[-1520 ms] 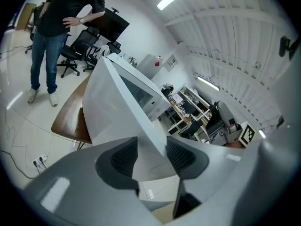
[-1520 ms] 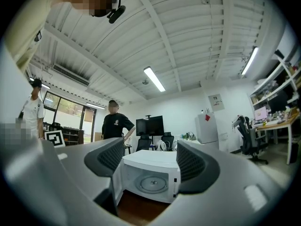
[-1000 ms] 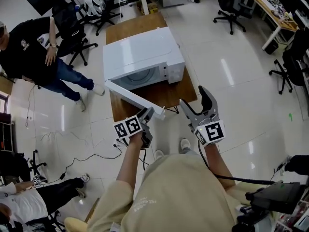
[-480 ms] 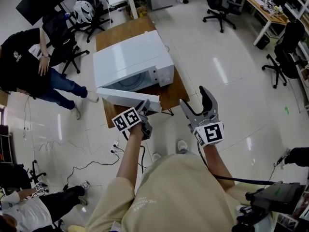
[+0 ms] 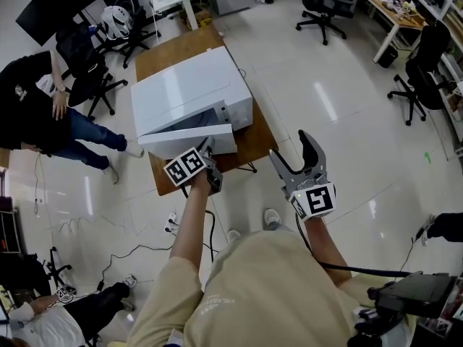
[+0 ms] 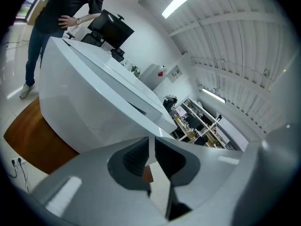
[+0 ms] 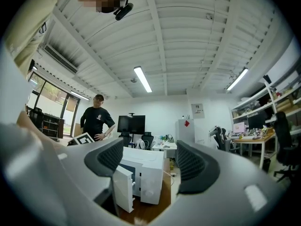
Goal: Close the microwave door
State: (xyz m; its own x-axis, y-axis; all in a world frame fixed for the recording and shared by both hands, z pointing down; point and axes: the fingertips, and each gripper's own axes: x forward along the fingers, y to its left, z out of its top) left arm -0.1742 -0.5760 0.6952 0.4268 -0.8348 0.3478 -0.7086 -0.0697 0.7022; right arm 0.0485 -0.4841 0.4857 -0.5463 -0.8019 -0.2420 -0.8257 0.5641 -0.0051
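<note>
The white microwave (image 5: 189, 85) stands on a brown table (image 5: 173, 49). Its door (image 5: 187, 142) hangs only a little ajar, at a small angle to the oven front. My left gripper (image 5: 205, 152) is shut with nothing between its pads, its tips against the door's outer face near the free edge. In the left gripper view the door (image 6: 89, 107) fills the frame just beyond the closed left gripper (image 6: 151, 150). My right gripper (image 5: 289, 144) is open and empty, held off to the right of the table. The right gripper view shows the microwave (image 7: 148, 171) and door (image 7: 121, 187) between the wide jaws.
A person in black (image 5: 32, 96) stands left of the table beside an office chair (image 5: 90, 71). More chairs (image 5: 322, 6) and desks line the back and right. Cables (image 5: 145, 248) trail on the glossy floor near my feet.
The door has swung from wide open to nearly against the oven. My left gripper went forward with it and its jaws closed. The right gripper stayed open, almost in place.
</note>
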